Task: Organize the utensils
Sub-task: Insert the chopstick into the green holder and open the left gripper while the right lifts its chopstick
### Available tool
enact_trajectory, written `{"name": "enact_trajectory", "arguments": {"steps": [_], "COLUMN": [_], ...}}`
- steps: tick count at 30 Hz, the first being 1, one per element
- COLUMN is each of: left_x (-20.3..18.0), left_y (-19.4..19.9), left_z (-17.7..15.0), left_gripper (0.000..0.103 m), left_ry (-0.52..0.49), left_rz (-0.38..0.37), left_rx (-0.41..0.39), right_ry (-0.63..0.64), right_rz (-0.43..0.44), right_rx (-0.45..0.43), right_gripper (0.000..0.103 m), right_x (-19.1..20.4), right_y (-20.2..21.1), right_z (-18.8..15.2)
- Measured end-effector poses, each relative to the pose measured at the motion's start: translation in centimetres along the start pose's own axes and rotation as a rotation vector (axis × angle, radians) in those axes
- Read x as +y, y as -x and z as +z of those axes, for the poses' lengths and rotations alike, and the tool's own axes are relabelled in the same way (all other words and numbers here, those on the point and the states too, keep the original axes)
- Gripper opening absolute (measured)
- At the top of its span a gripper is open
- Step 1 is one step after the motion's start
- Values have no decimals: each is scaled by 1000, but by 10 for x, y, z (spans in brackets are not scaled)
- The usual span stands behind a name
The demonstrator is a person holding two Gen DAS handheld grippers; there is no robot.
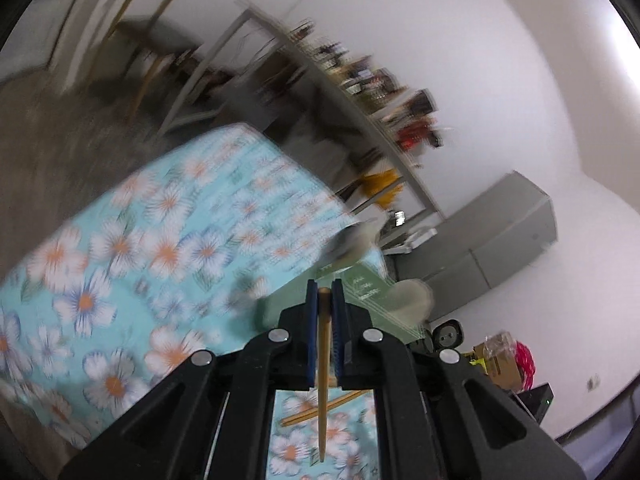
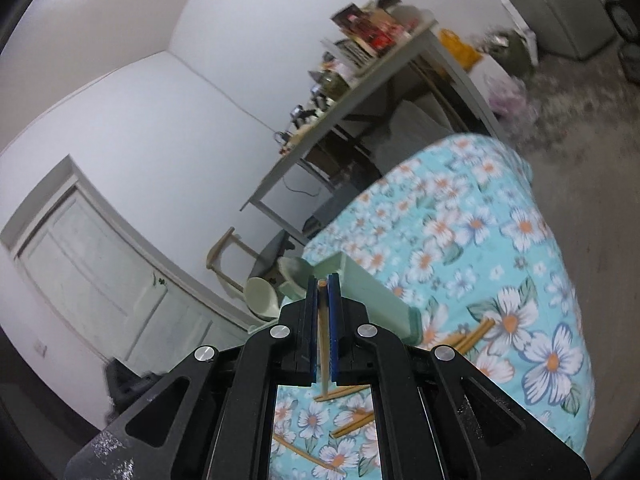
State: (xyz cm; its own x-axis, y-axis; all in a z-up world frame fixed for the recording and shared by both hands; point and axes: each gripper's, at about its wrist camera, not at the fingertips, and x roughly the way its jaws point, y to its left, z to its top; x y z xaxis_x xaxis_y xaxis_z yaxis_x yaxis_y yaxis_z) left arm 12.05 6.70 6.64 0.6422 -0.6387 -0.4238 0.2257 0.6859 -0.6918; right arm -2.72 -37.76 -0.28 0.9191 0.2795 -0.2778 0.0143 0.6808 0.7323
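Note:
My left gripper (image 1: 324, 286) is shut on a wooden chopstick (image 1: 323, 380) that runs back between the fingers, held above the floral tablecloth (image 1: 160, 220). My right gripper (image 2: 323, 281) is shut on another wooden chopstick (image 2: 323, 344). A pale green utensil holder (image 2: 372, 292) lies on the cloth just beyond the right gripper; it also shows in the left wrist view (image 1: 360, 284), blurred. Several loose chopsticks (image 2: 356, 420) lie on the cloth below the right gripper, and one (image 1: 320, 408) under the left gripper.
Pale green bowls (image 2: 264, 296) sit near the holder at the table's edge. A cluttered long shelf table (image 2: 360, 100) stands by the white wall. A wooden chair (image 1: 148, 20) and a grey cabinet (image 1: 500, 236) stand further off.

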Motion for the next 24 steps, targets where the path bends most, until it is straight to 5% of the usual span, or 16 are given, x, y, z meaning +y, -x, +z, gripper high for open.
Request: {"name": "enact_trajectory", "arguments": {"steps": [12, 19, 24], "left_x": [-112, -157, -170], "left_y": [37, 25, -15], "left_z": [46, 70, 78], "left_gripper": [6, 6, 6], "left_ry": [-297, -435, -495], "left_rz": [-143, -110, -63], "left_rx": [-194, -326, -330], "right_ry": [100, 77, 62], "right_rz": [9, 6, 10], "right_rx": [-108, -144, -159], "right_gripper": [3, 3, 3], "right_x": [22, 9, 2], "right_y": [32, 43, 49], "right_z": [18, 27, 32]}}
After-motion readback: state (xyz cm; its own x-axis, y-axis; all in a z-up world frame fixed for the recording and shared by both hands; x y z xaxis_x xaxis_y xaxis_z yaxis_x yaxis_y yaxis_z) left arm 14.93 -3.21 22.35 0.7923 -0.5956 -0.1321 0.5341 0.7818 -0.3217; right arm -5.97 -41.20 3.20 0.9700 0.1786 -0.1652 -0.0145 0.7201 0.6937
